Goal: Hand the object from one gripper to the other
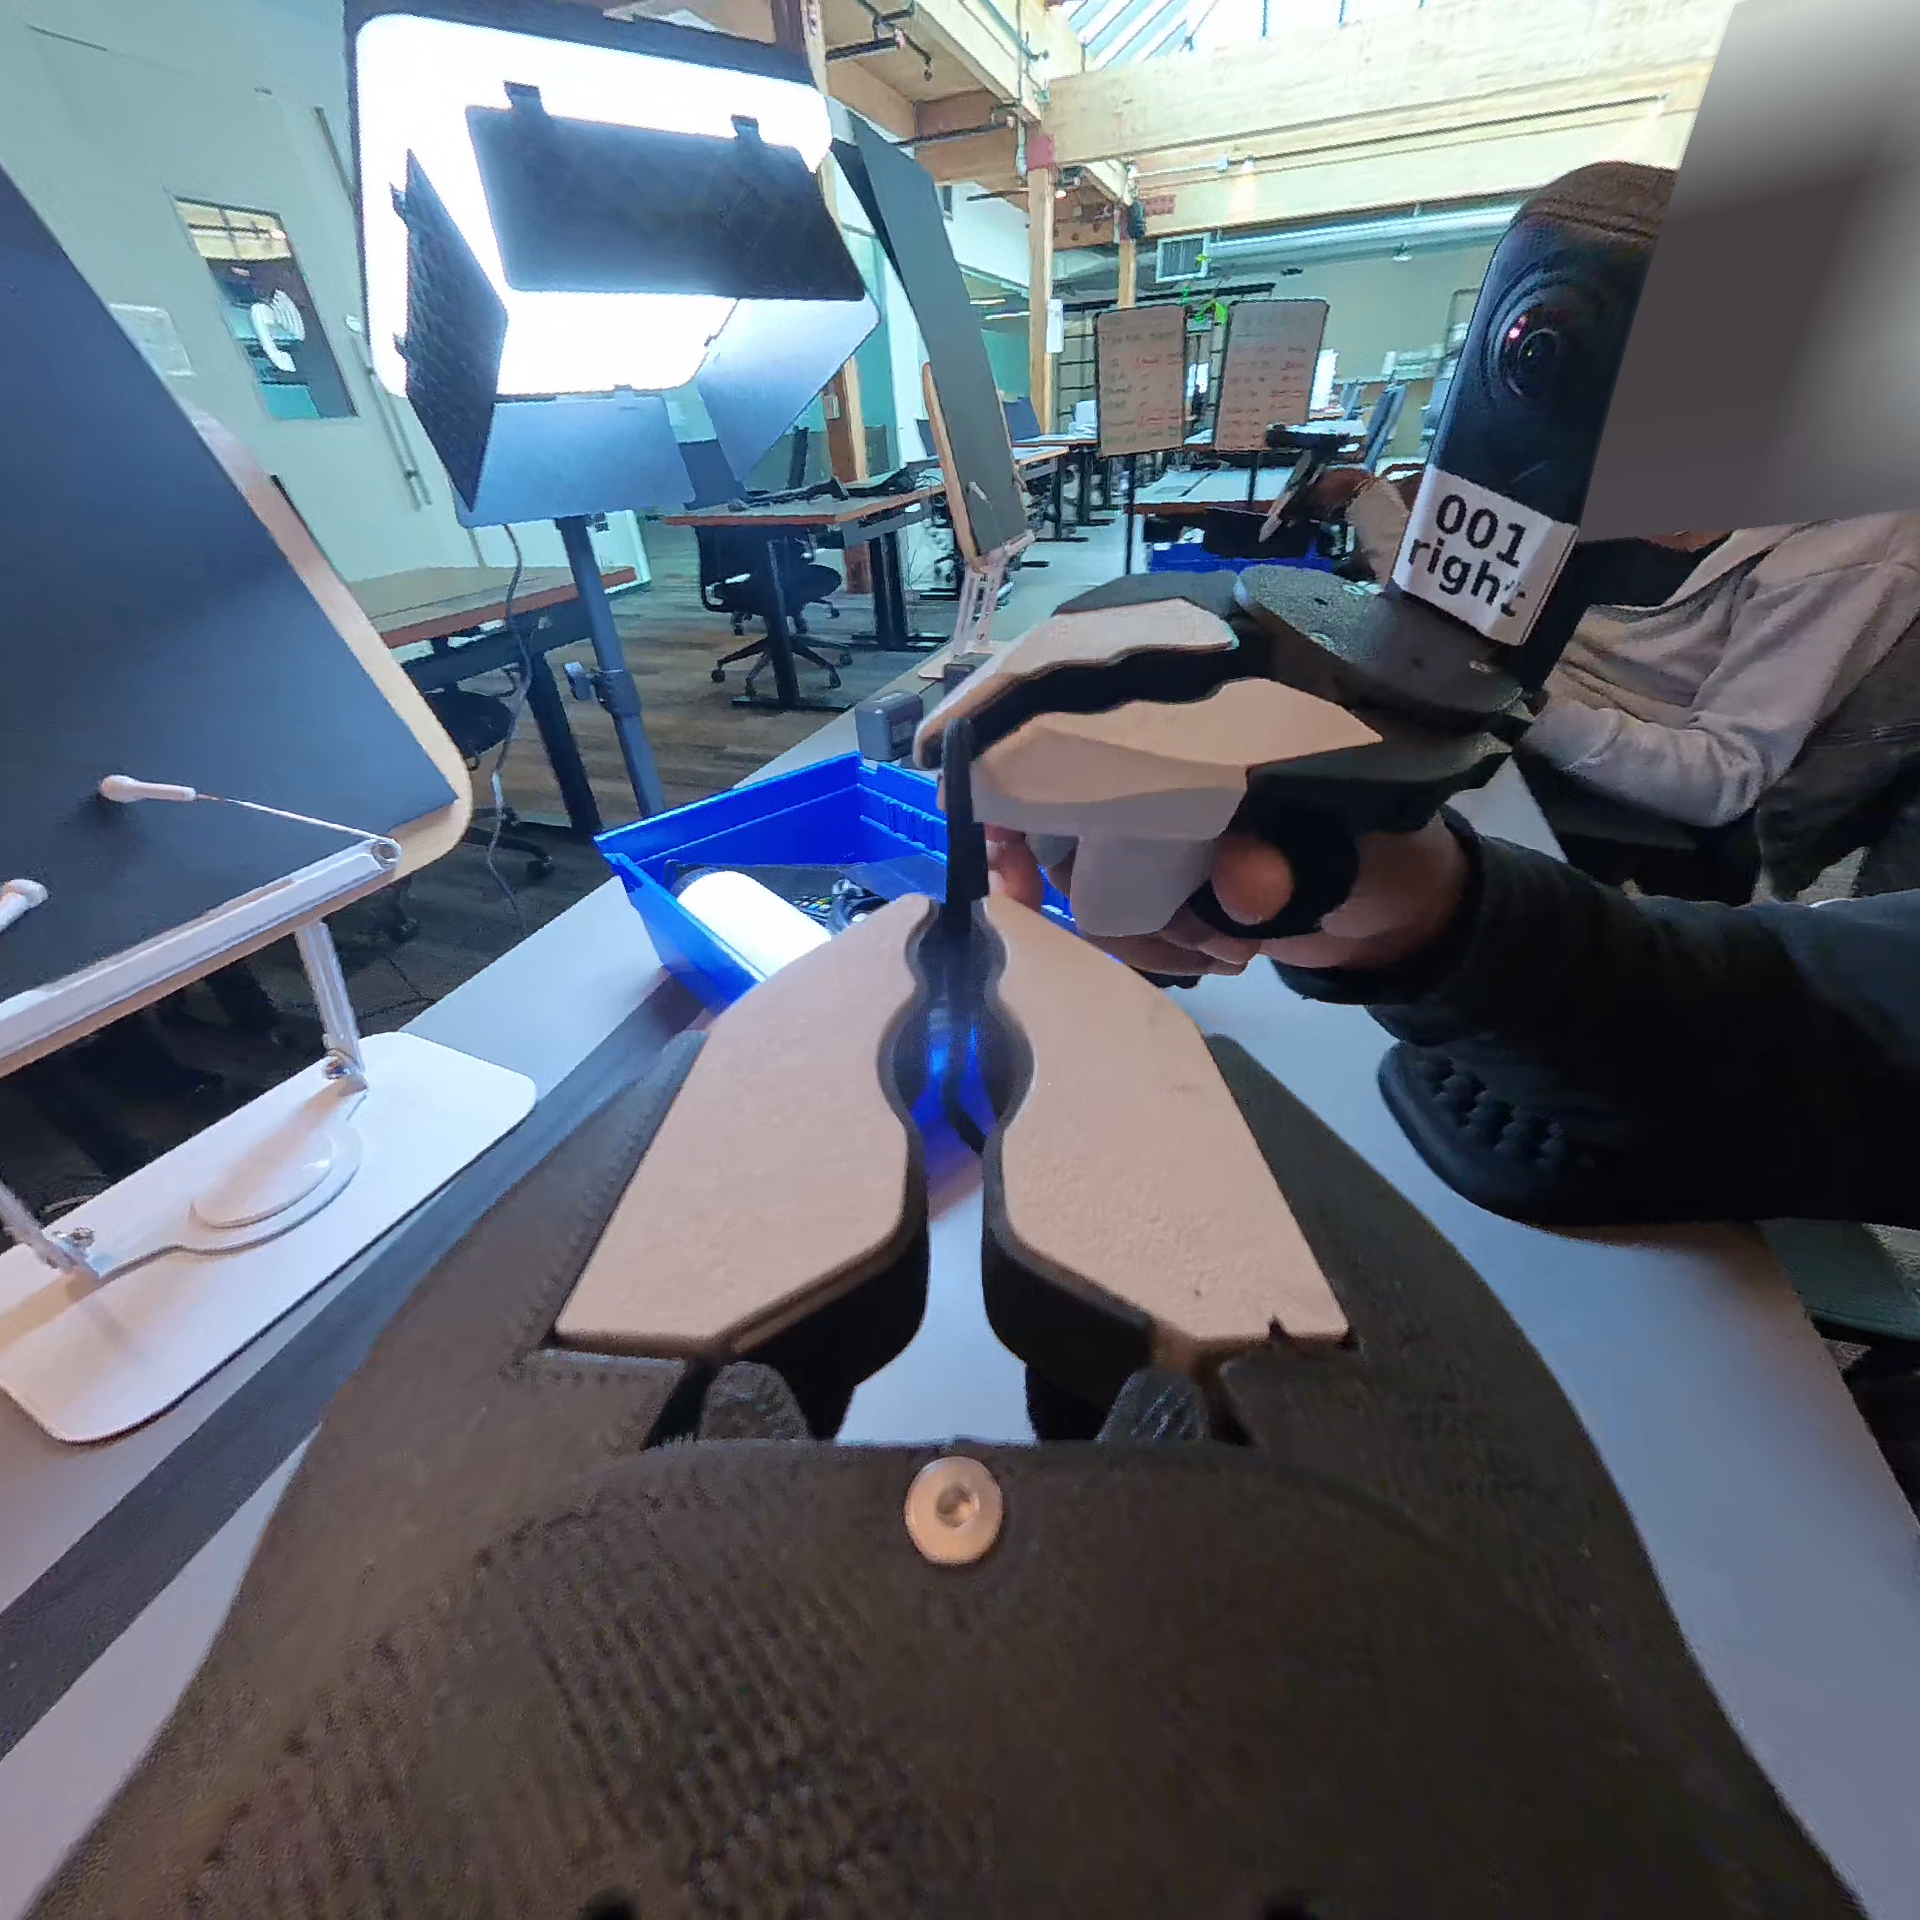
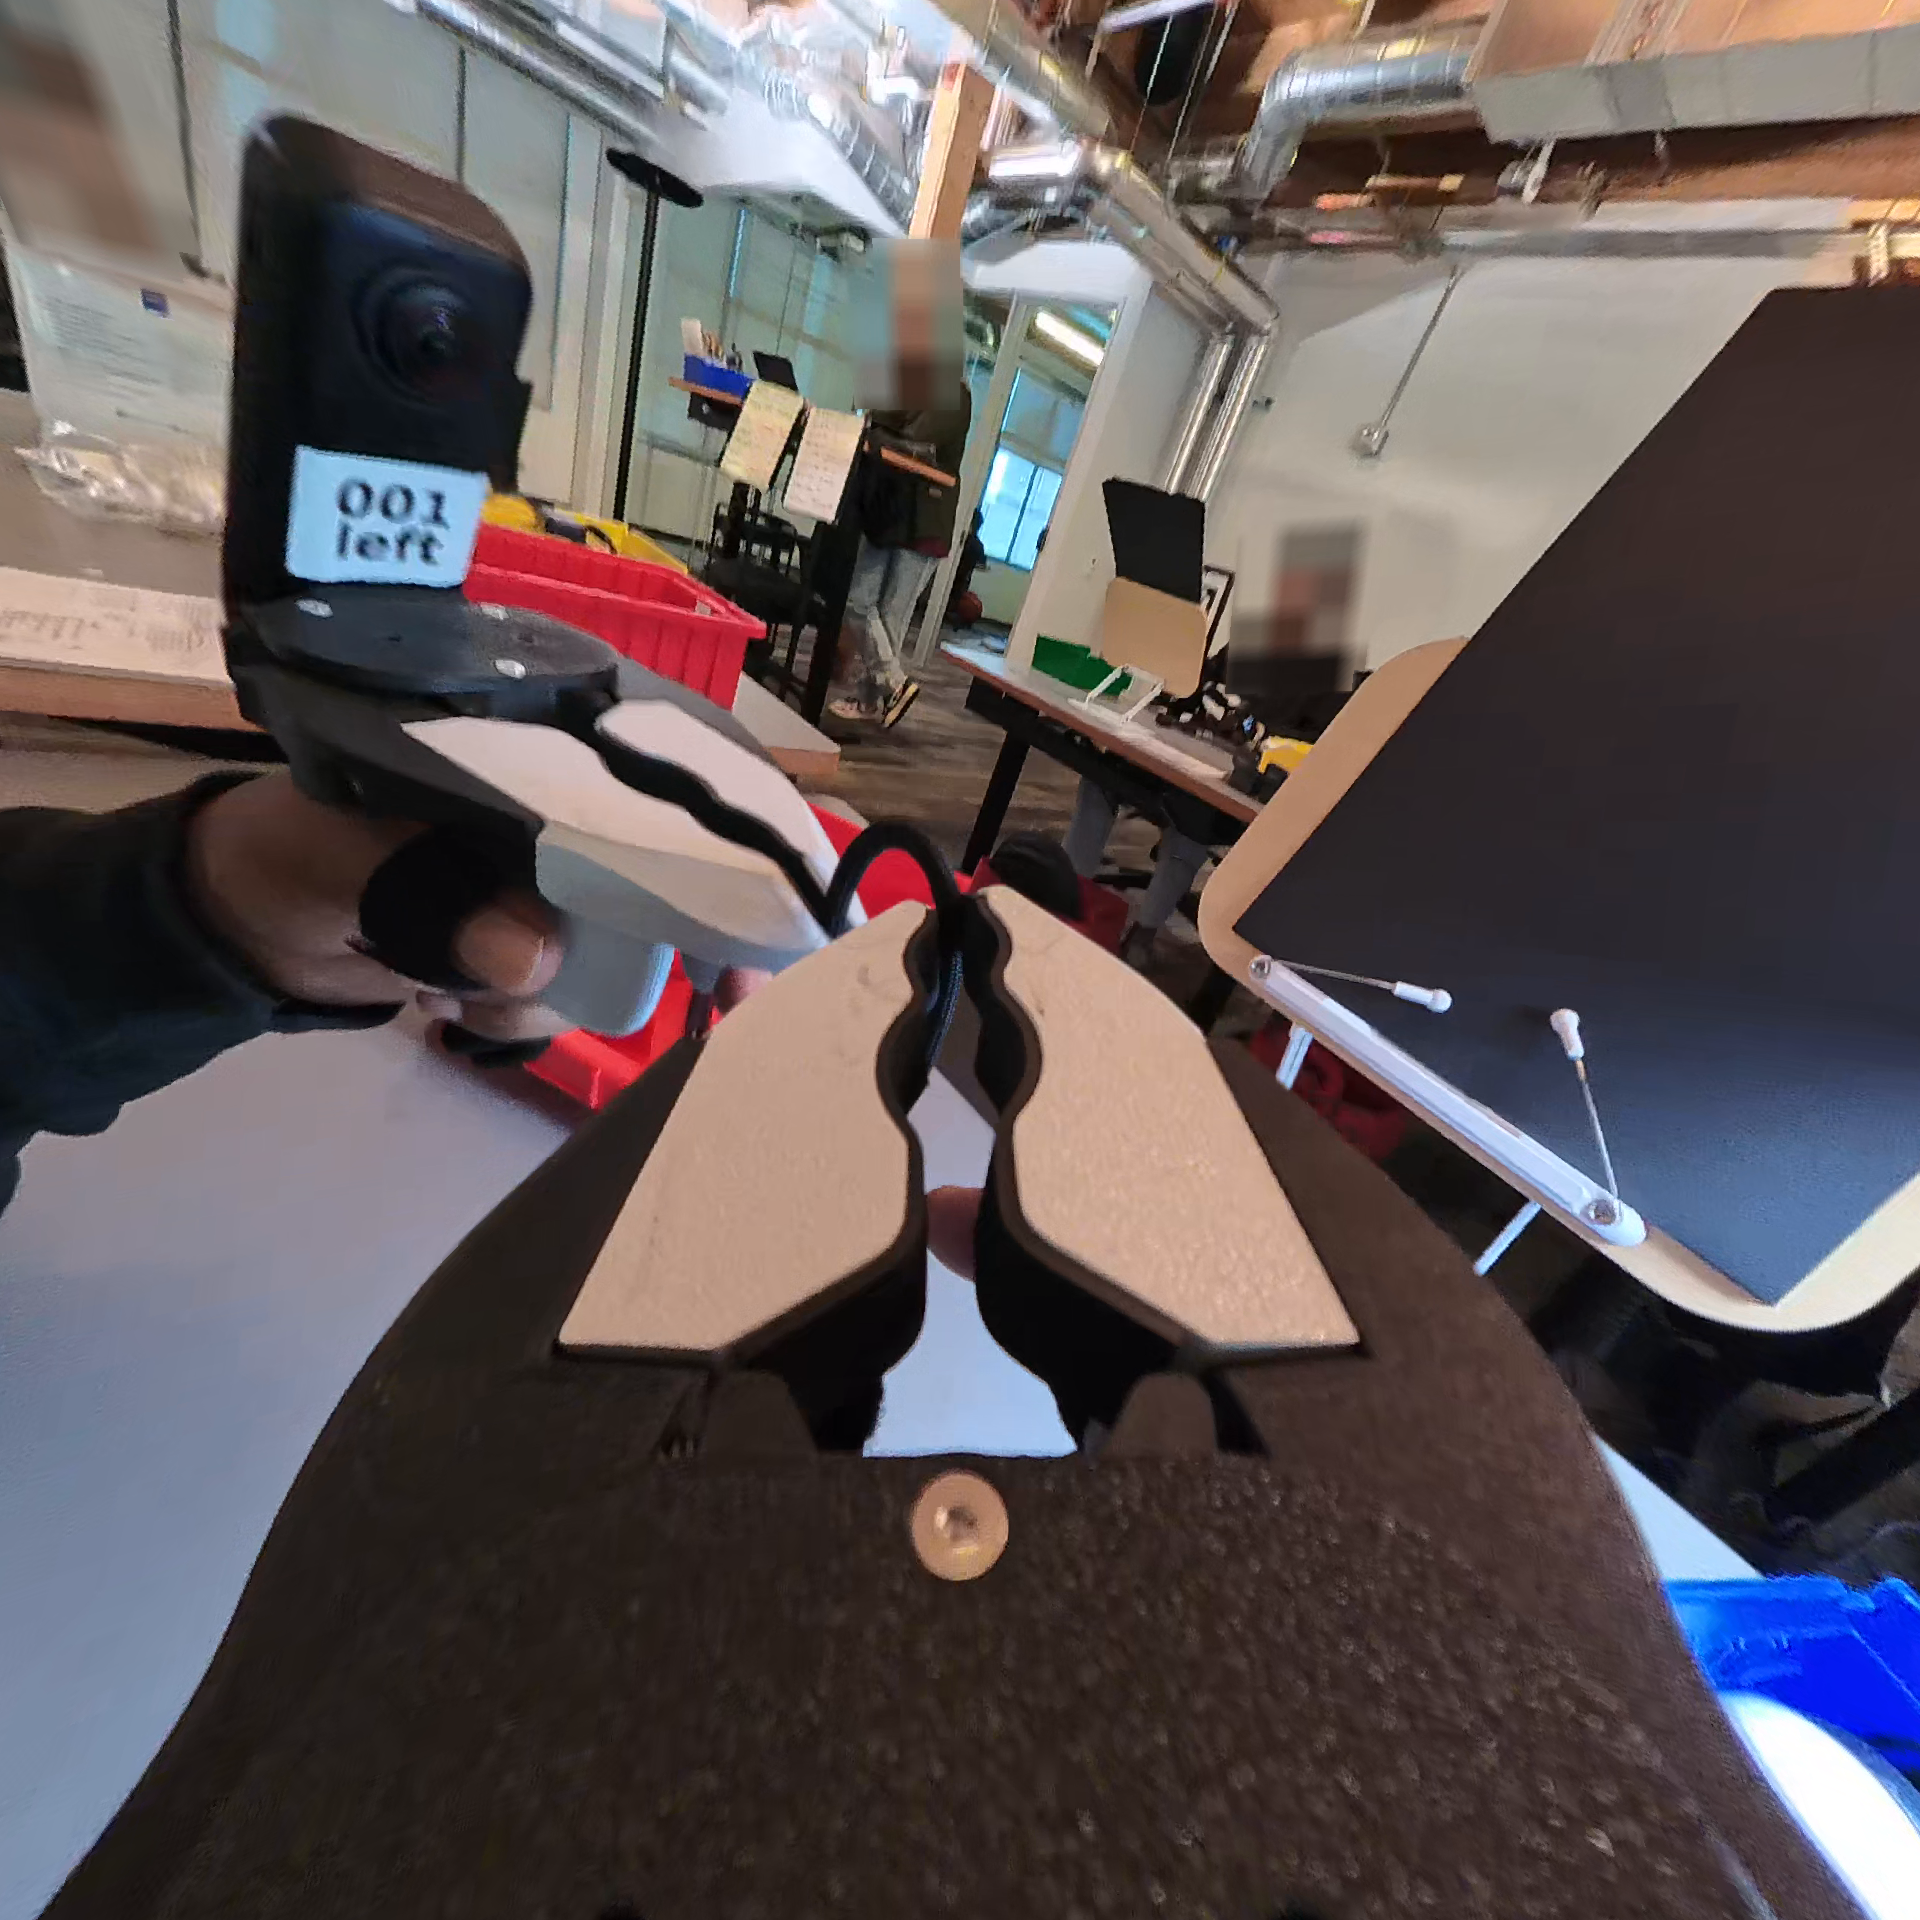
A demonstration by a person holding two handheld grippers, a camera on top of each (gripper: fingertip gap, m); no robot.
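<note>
The left gripper [image 1: 954,925] and the right gripper [image 1: 940,748] meet tip to tip above the pale grey table [image 1: 1621,1382], the right one coming in from the right and slightly higher; a thin black braided cord [image 1: 961,831] runs between them, pinched in both pairs of fingers and arching over the gap; beyond the tips, on the table, sits an open blue plastic bin [image 1: 790,810] with a white cylindrical roll [image 1: 753,920] in it; left of the bin stands a tilted dark board on a white metal stand [image 1: 208,1195]; behind that rises a lit studio lamp panel [image 1: 623,260]; in the right wrist view a red plastic bin [image 2: 623,613] lies behind the left gripper, seemingly on another table.
</note>
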